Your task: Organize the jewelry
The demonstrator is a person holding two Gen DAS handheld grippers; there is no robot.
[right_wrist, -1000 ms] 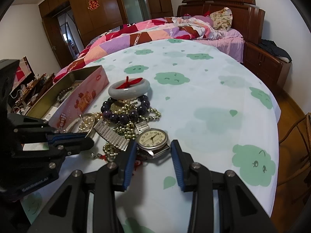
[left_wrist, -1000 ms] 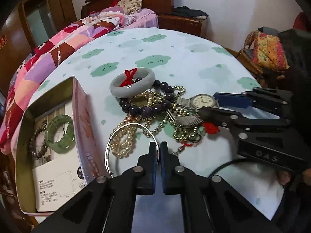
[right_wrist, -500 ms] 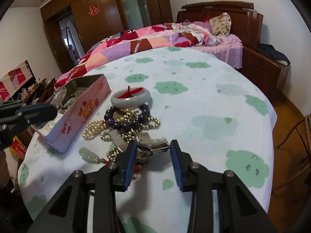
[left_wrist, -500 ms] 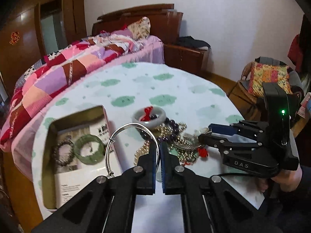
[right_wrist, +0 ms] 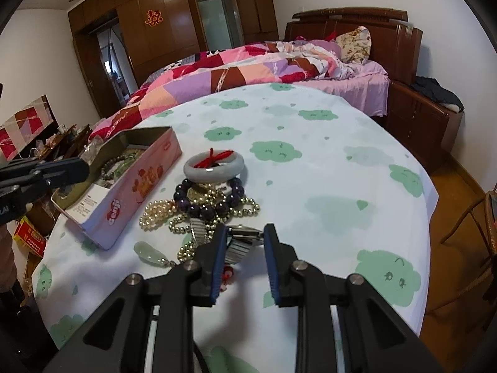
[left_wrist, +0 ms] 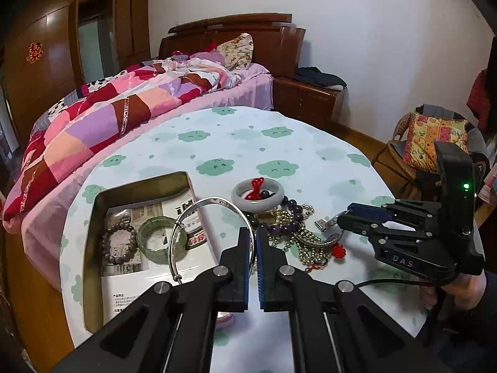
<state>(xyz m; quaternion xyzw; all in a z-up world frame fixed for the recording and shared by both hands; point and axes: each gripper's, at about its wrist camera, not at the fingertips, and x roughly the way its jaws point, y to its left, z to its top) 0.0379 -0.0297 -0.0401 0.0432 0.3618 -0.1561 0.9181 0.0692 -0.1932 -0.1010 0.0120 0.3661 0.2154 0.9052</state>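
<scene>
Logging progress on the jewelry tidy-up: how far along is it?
Done: a green jade bangle and brown bead bracelet lie in the tin box. In hand: the left gripper holds a silver bangle. Left: the grey bangle, purple beads, pearls, wristwatch.

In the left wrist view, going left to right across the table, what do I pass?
Brown bead bracelet → green jade bangle → silver bangle held in the left gripper → grey bangle with red cord → right gripper.
</scene>
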